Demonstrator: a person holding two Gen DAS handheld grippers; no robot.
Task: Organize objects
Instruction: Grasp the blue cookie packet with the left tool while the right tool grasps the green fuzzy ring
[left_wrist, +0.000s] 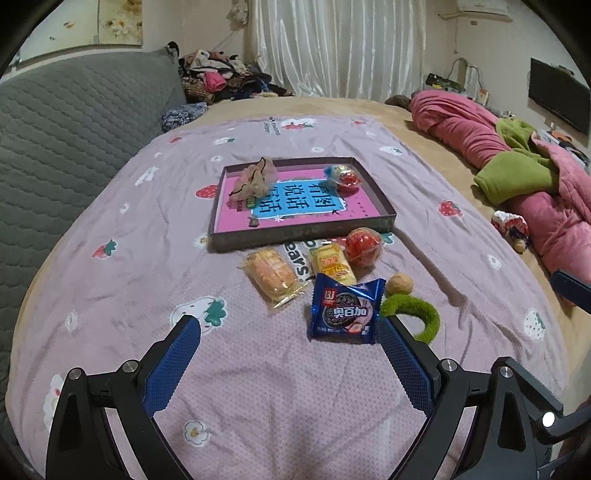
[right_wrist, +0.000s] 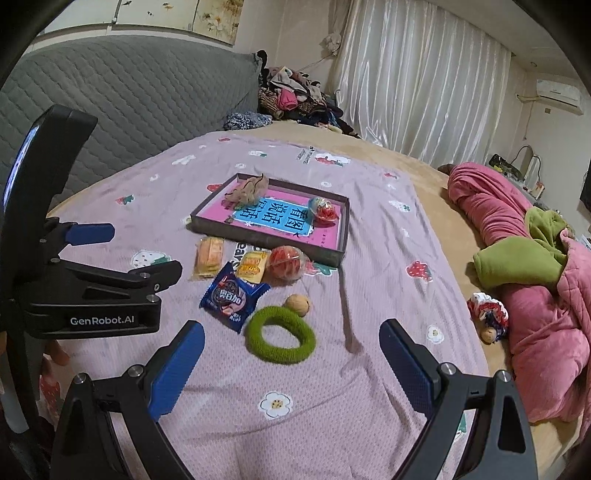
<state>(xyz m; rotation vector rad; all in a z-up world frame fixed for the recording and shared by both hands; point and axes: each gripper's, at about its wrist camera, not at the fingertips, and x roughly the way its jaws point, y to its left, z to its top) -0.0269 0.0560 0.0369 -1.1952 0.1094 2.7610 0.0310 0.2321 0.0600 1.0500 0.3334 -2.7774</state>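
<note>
Both claws, left claw (left_wrist: 290, 326) and right claw (right_wrist: 291, 332), are hovering released over bed (right_wrist: 369, 295); snacks lying before tray (right_wrist: 334, 254).

Grey quilted headboard (right_wrist: 129, 92) at the left behind the bed. Pile of mixed clothing (left_wrist: 221, 75) heaped at its far end, just beside white satin curtains (right_wrist: 417, 81). Tan blanket (left_wrist: 417, 147) underlies a lilac strawberry-print sheet (left_wrist: 122, 236). Rolled pink quilt with green lining (left_wrist: 513, 162) lies along the right edge. Wall-mounted air conditioner (right_wrist: 559, 92) high on the right; dark television (left_wrist: 557, 94) below. Floral wall panel (left_wrist: 118, 20) above the headboard.
</note>
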